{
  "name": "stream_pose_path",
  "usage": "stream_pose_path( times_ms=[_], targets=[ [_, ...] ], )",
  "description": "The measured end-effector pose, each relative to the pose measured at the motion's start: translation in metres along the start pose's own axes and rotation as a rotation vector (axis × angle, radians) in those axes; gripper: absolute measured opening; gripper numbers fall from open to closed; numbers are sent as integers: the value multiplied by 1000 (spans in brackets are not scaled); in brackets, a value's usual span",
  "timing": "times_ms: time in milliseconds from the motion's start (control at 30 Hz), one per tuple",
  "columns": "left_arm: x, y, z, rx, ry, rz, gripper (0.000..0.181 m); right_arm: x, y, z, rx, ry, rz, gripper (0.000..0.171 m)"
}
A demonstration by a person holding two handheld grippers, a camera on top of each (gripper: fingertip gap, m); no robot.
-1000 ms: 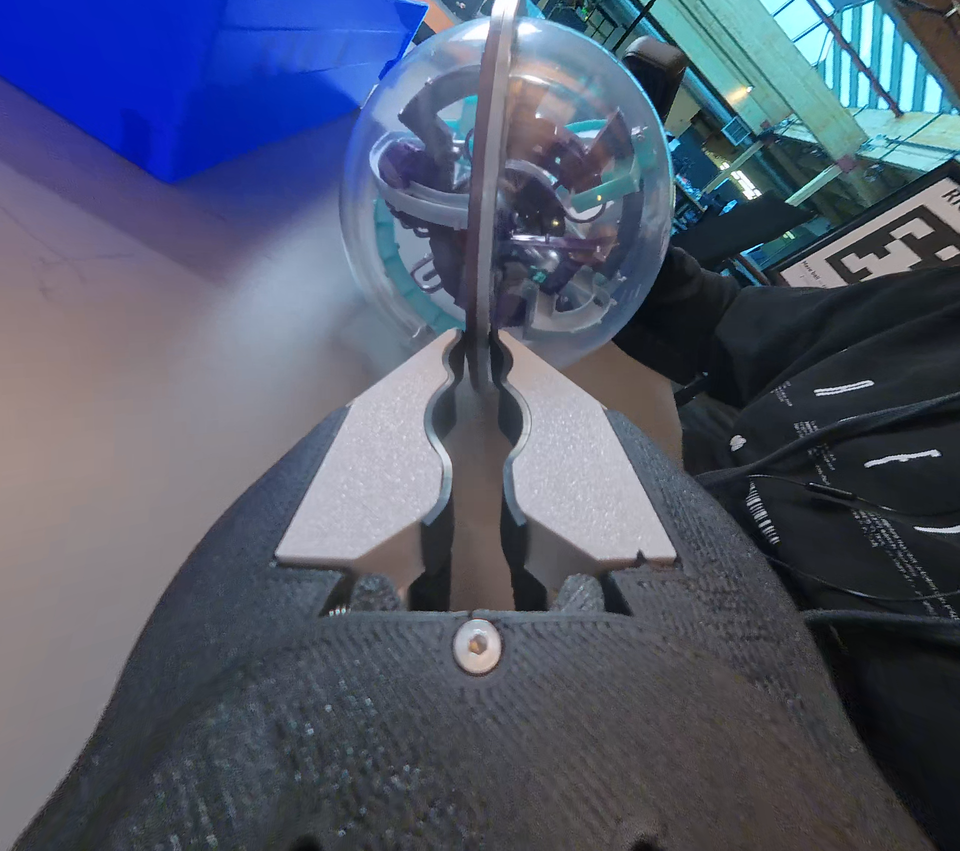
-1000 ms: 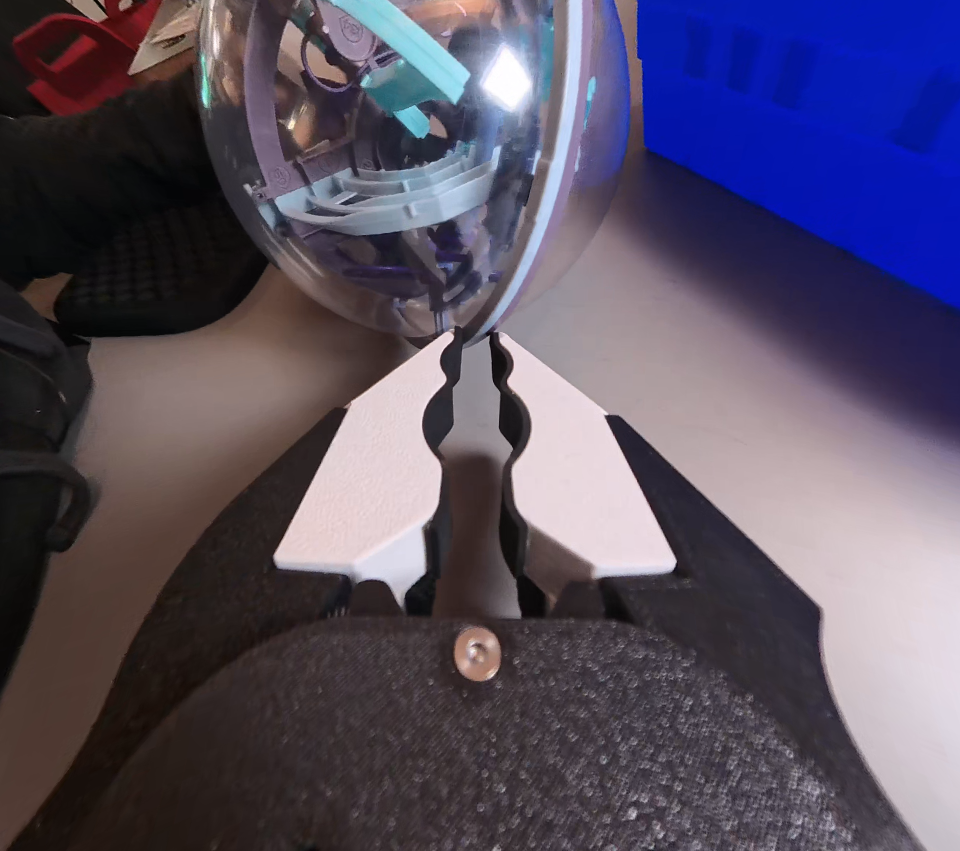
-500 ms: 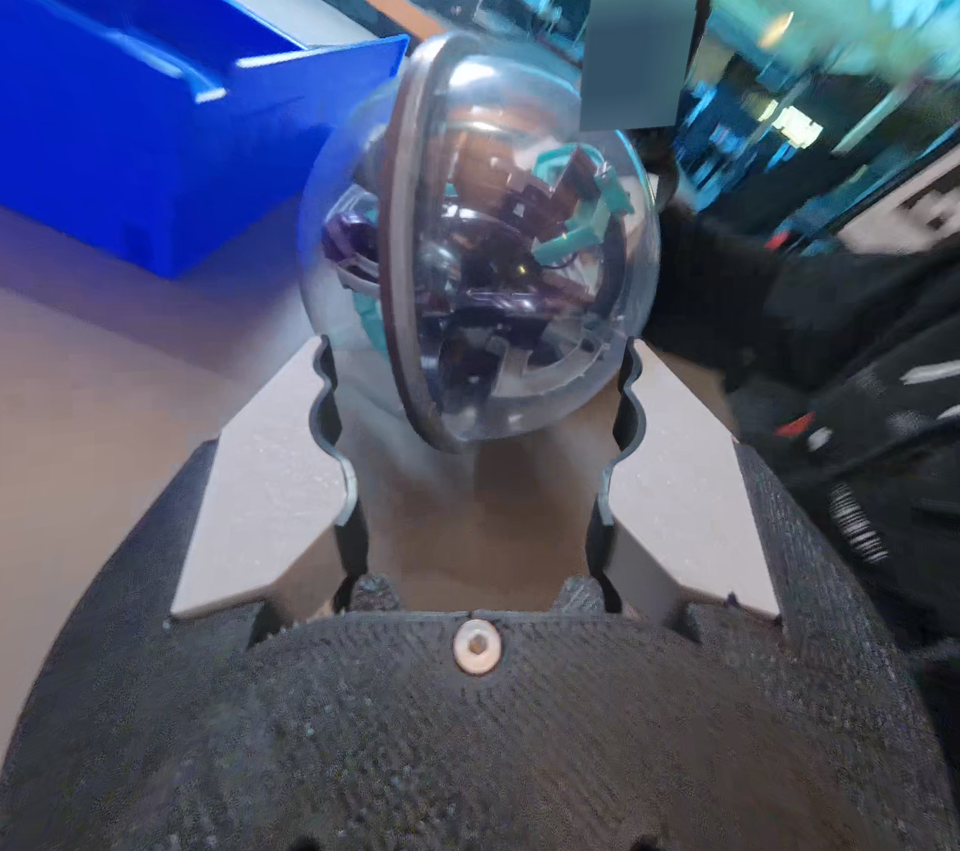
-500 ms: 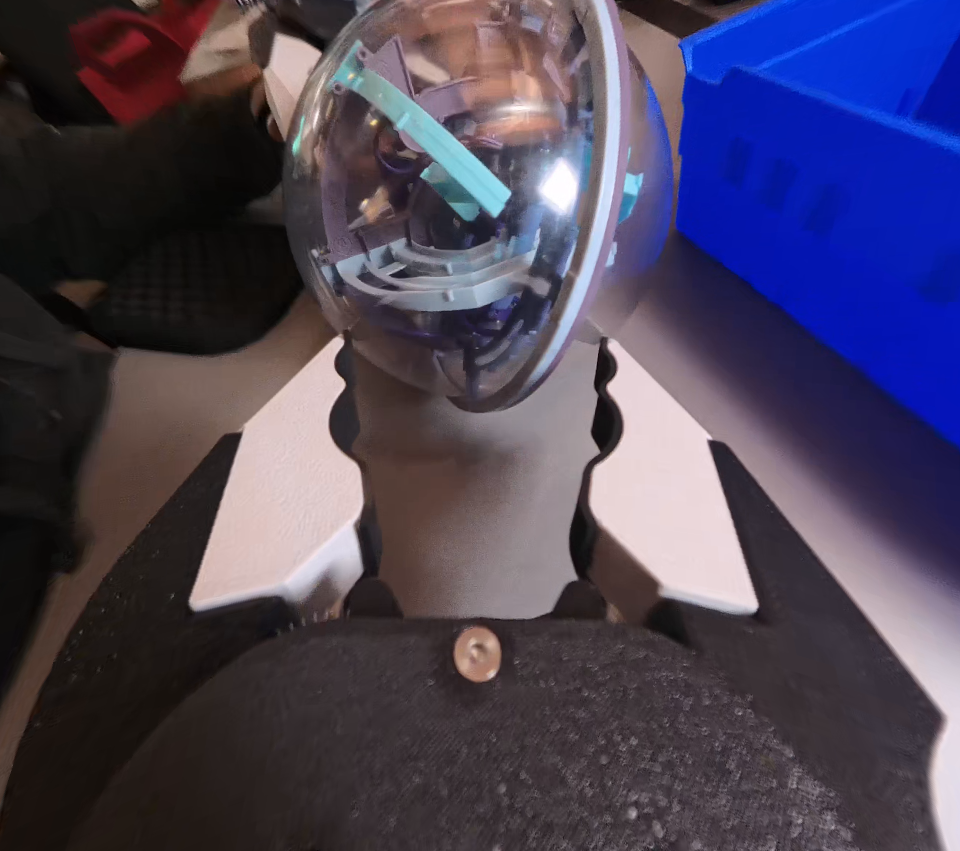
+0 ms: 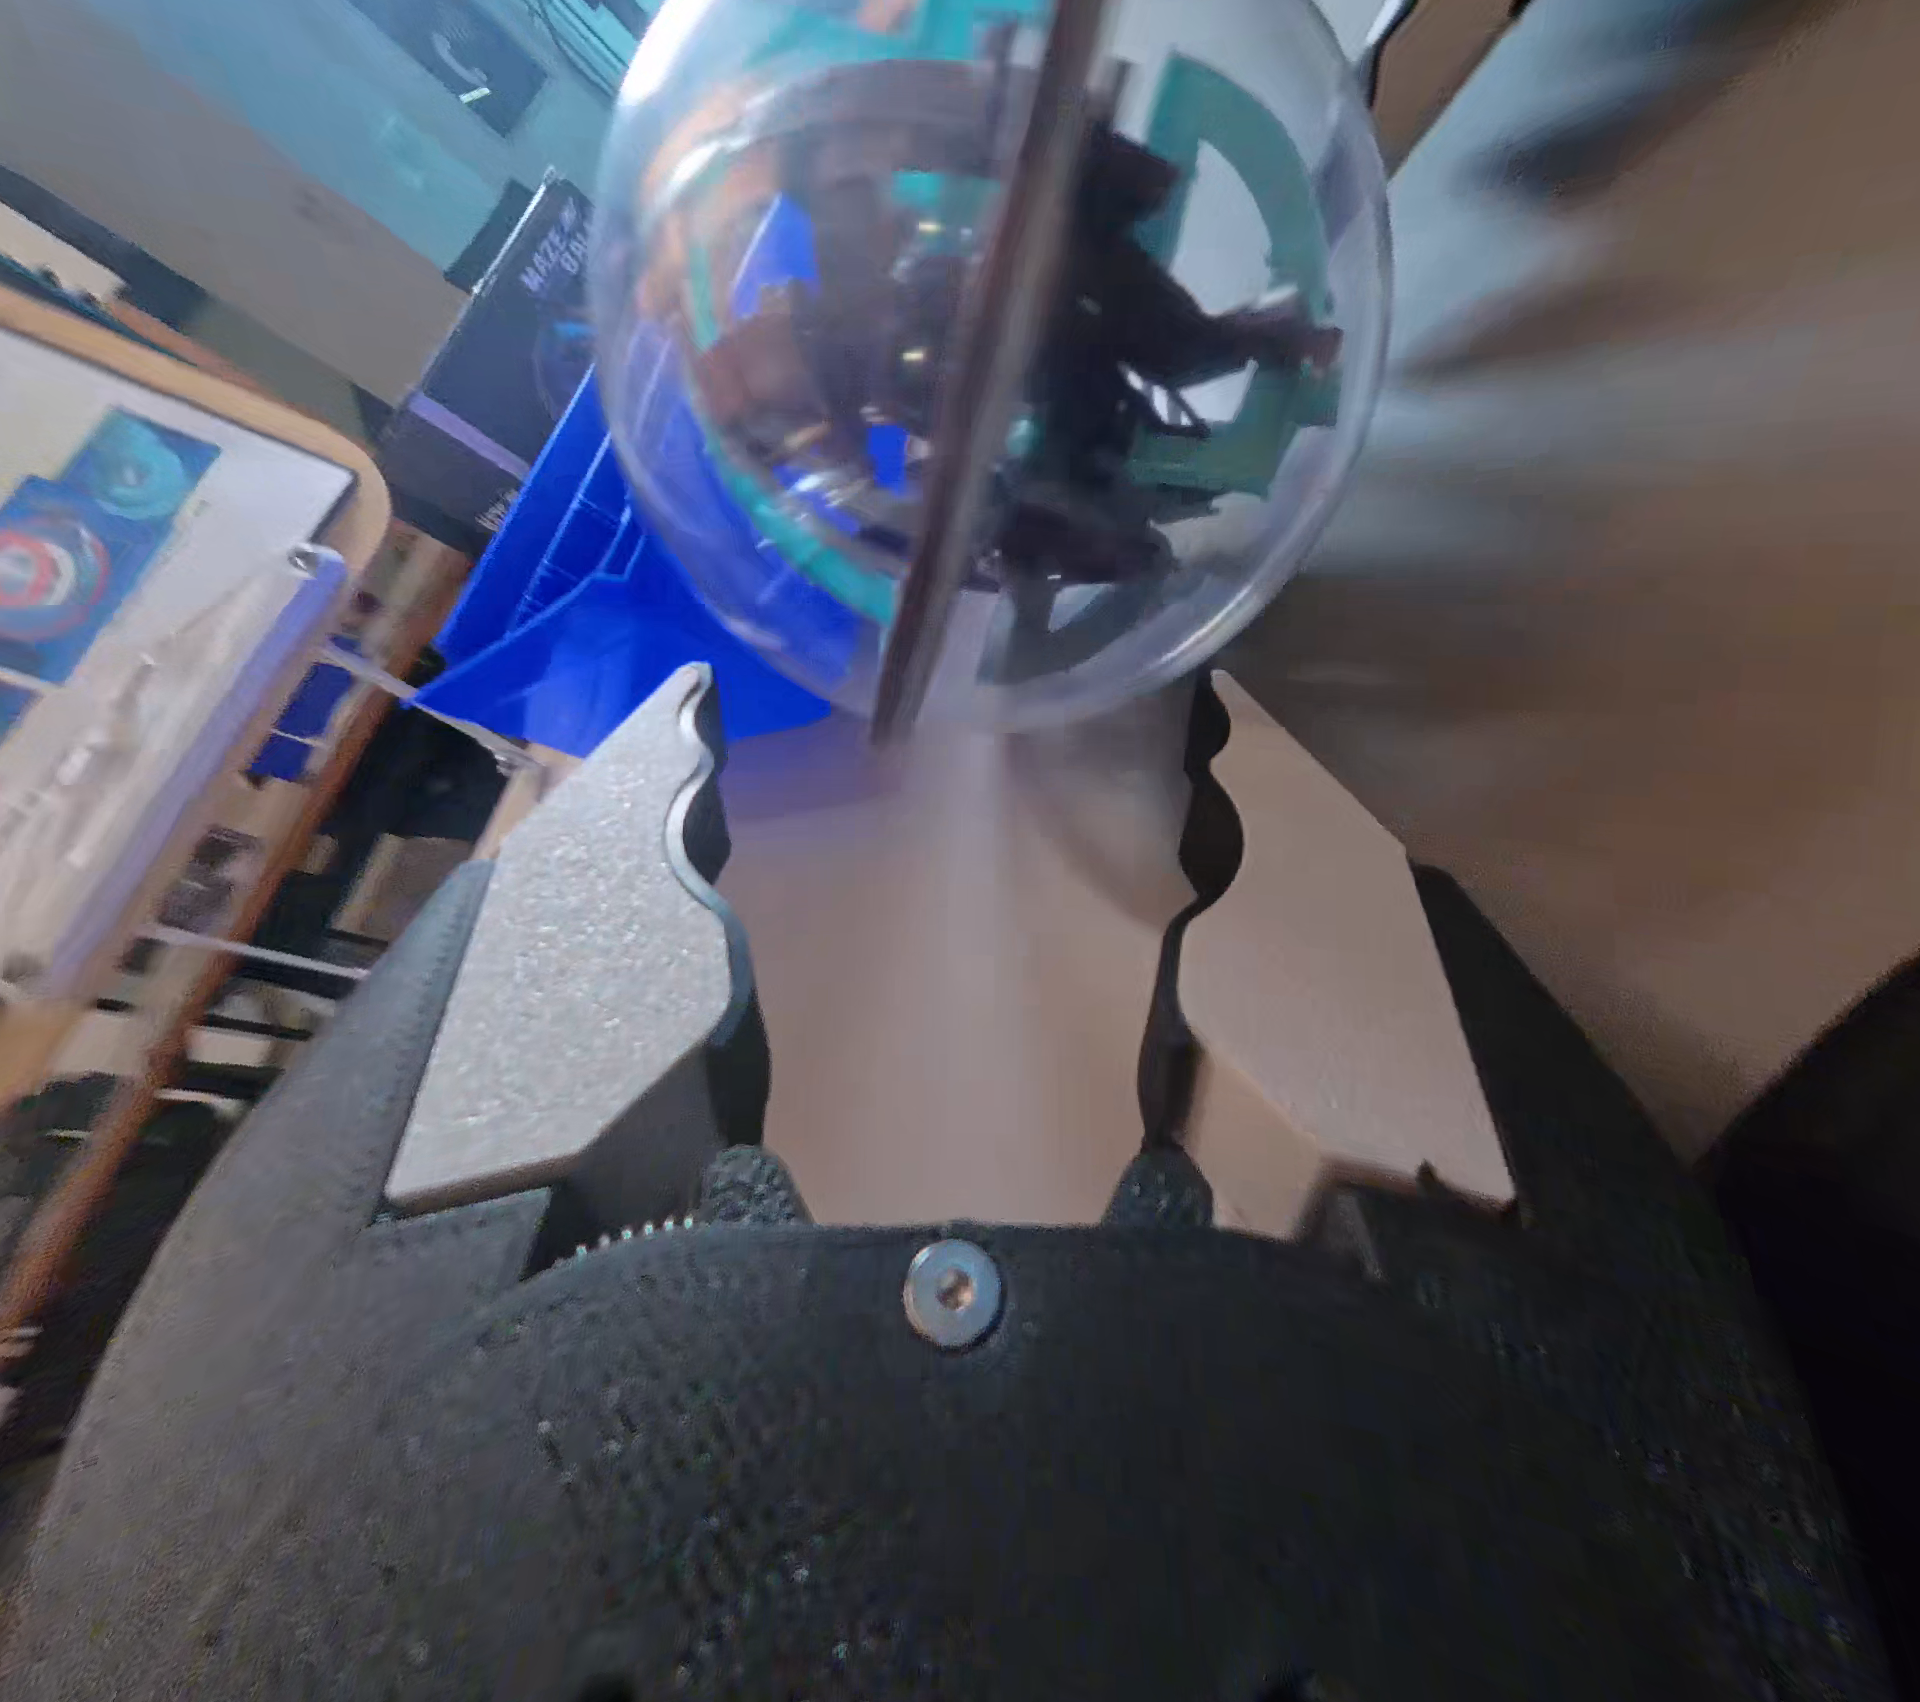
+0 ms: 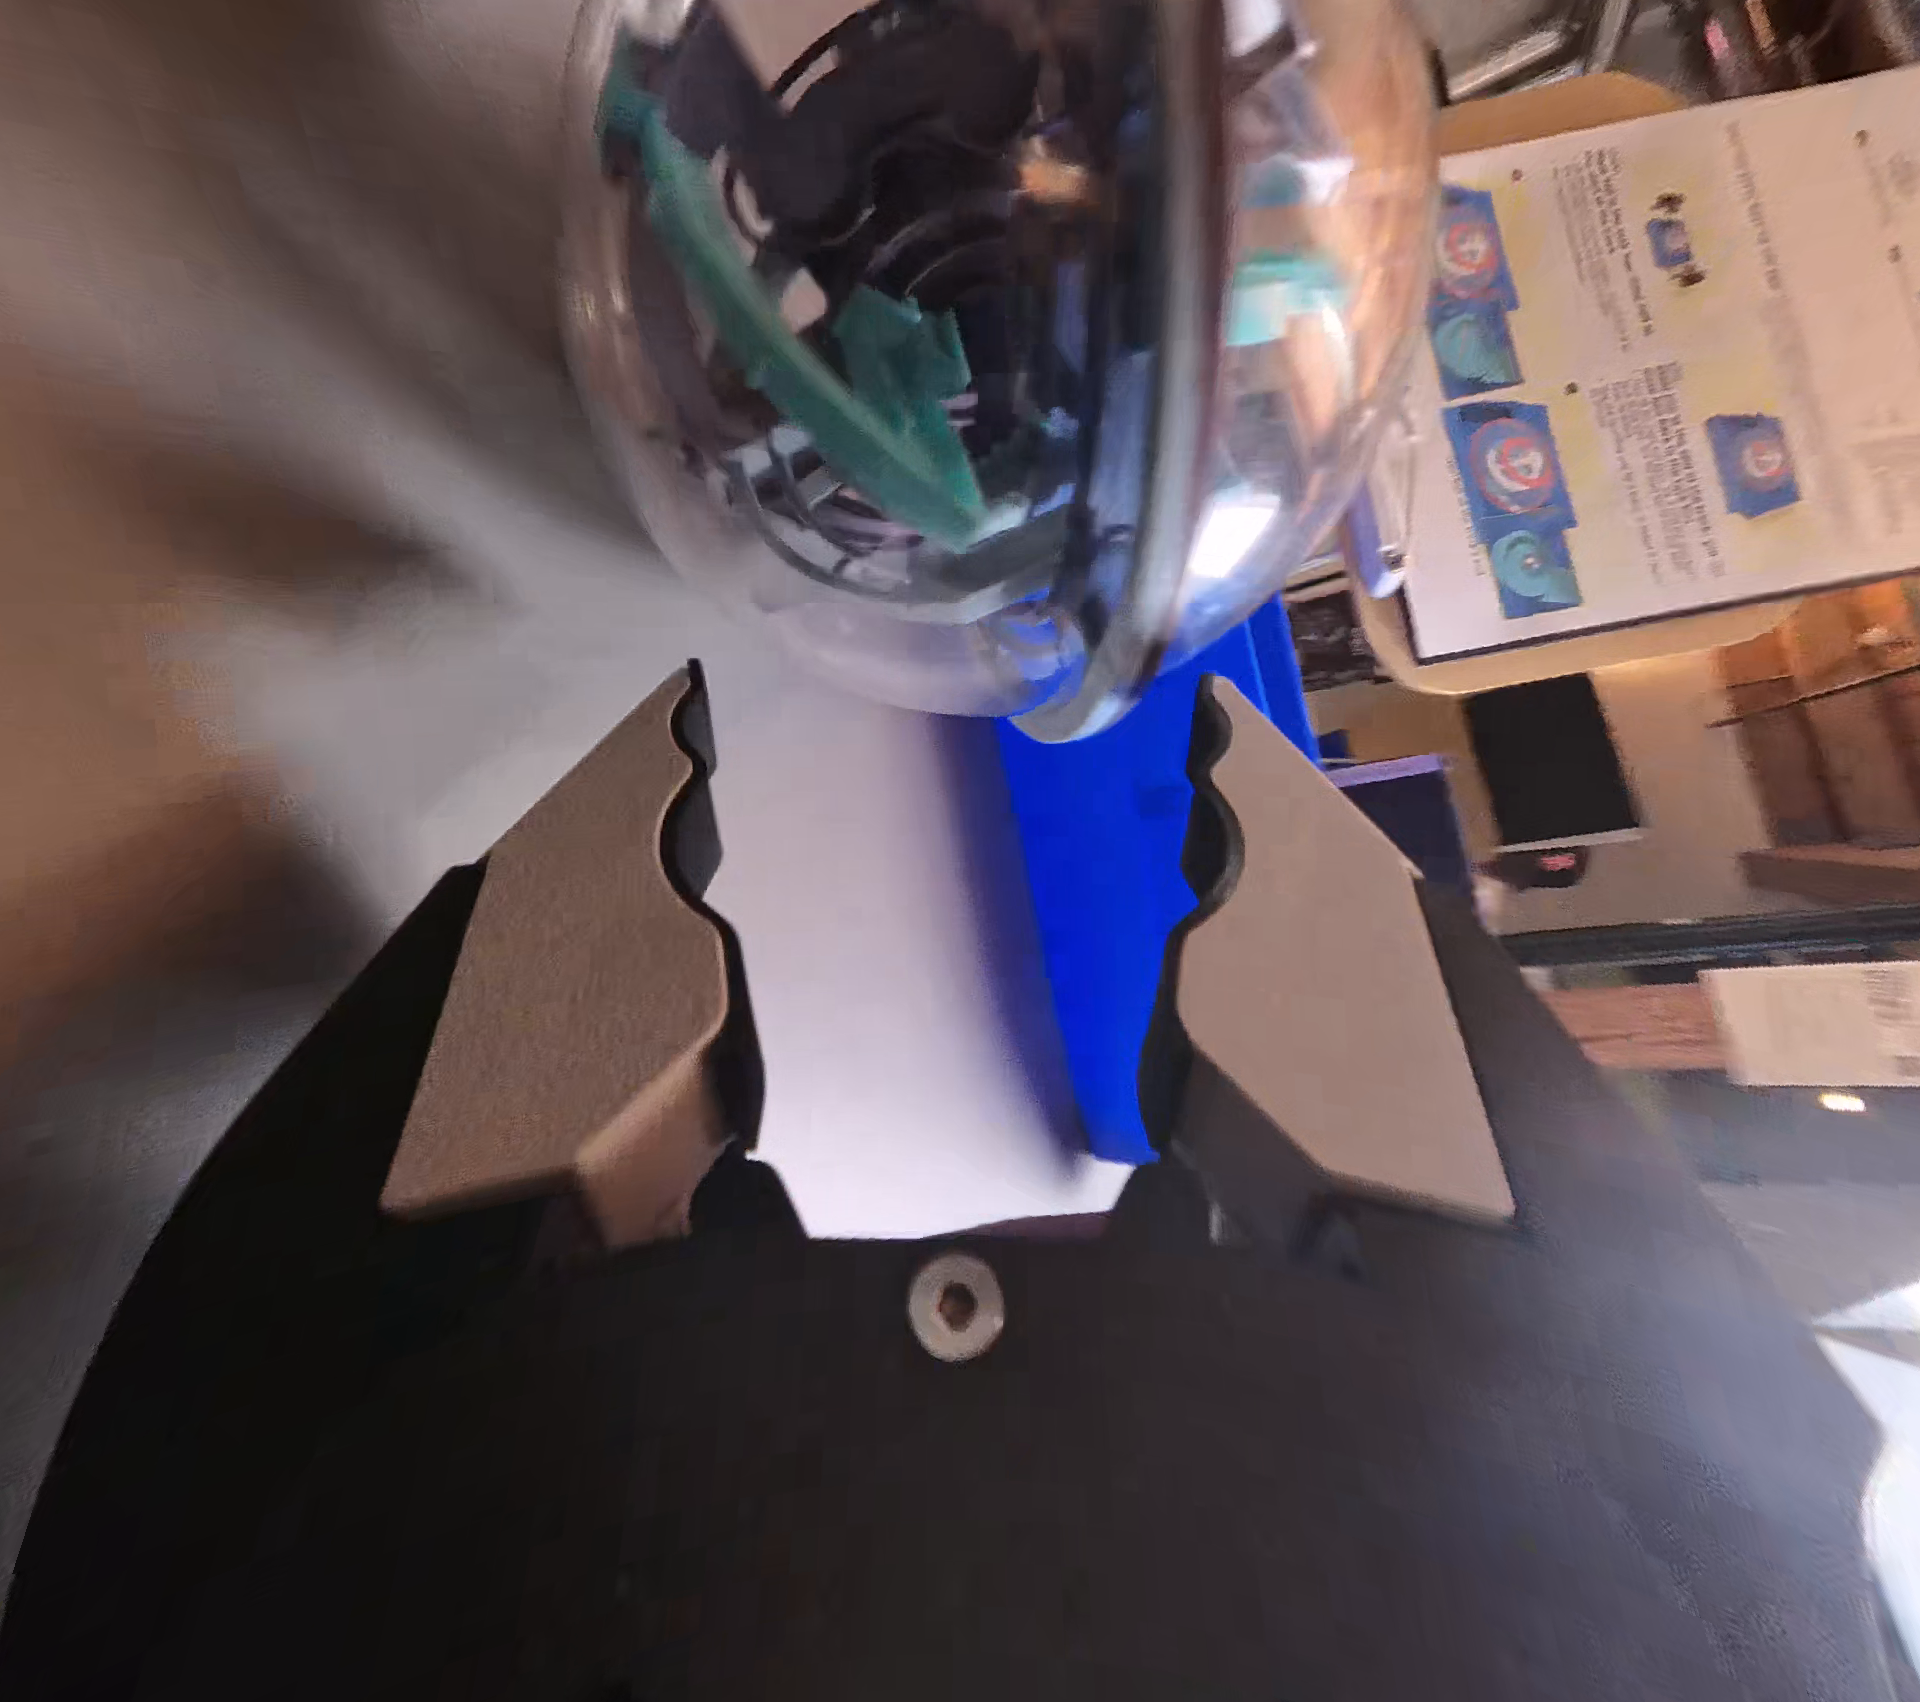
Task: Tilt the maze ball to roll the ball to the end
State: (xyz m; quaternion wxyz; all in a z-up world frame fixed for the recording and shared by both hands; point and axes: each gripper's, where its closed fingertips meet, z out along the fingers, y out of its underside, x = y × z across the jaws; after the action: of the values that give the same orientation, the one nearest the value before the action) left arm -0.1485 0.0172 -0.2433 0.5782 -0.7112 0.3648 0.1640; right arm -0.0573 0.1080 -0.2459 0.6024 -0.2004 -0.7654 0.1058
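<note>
Maze ball (image 5: 997, 281) just ahead of spread fingers (image 5: 582, 914), bin (image 5: 582, 613) behind.

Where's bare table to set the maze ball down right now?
Bare tabletop shows between the open left gripper, just under the maze ball. Another pale patch shows inside the open right gripper, bordered by the blue bin. Beyond the bin it is crowded: dark box, instruction sheet.

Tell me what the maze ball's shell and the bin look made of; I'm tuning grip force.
Maze ball shell: looks like clear, glossy hard plastic, since the tracks inside show through and it throws bright reflections; glass can't be ruled out. A dark seam ring joins its two halves. Bin: opaque blue moulded plastic, with a smooth finish and ribbed walls.
</note>
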Motion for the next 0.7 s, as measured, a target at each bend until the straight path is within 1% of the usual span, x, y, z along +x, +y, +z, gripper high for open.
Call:
stream_pose_path(
  times_ms=[33, 100, 133, 167, 200, 233, 300, 400, 433, 500, 533, 567, 600, 633, 667, 700],
  targets=[
    [-2, -2, -7, 23, 20, -72, 89, 0, -3, -7, 19, -33, 64, 89],
    [-4, -8, -23, 101, 98, -289, 90, 1, -10, -24, 75, -105, 228, 85],
    [-7, -13, -31, 158, 139, -423, 85, 3, -14, -34, 110, -143, 325, 79],
    [-9, -19, -38, 214, 197, -569, 76, 7, -16, -43, 142, -179, 438, 75],
    [-15, -18, -40, 230, 229, -729, 69, 11, -17, -50, 166, -216, 564, 70],
    [-19, -11, -38, 197, 251, -882, 67, 14, -17, -55, 183, -271, 699, 66],
    [-12, -8, -34, 166, 371, -1134, 56, 13, -14, -63, 185, -420, 986, 65],
    [3, -29, -32, 235, 595, -1458, 44, 7, -17, -73, 190, -658, 1386, 58],
    [8, -35, -32, 247, 644, -1521, 46, 6, -21, -76, 213, -716, 1492, 55],
    [18, -43, -29, 246, 691, -1561, 41, -1, -21, -73, 200, -762, 1641, 44],
    [23, -47, -28, 235, 711, -1571, 39, -8, -20, -70, 173, -771, 1661, 41],
    [24, -42, -22, 207, 664, -1583, 44, -14, -20, -69, 166, -783, 1651, 37],
    [21, -42, -22, 229, 653, -1579, 44, -18, -19, -68, 168, -787, 1649, 29],
    [17, -41, -22, 240, 646, -1589, 34, -19, -16, -67, 162, -770, 1656, 11],
    [14, -40, -22, 249, 638, -1597, 19, -18, -13, -65, 169, -746, 1661, 2],
    [12, -39, -22, 252, 630, -1600, 10, -16, -12, -64, 181, -732, 1663, 0]
  ],
)
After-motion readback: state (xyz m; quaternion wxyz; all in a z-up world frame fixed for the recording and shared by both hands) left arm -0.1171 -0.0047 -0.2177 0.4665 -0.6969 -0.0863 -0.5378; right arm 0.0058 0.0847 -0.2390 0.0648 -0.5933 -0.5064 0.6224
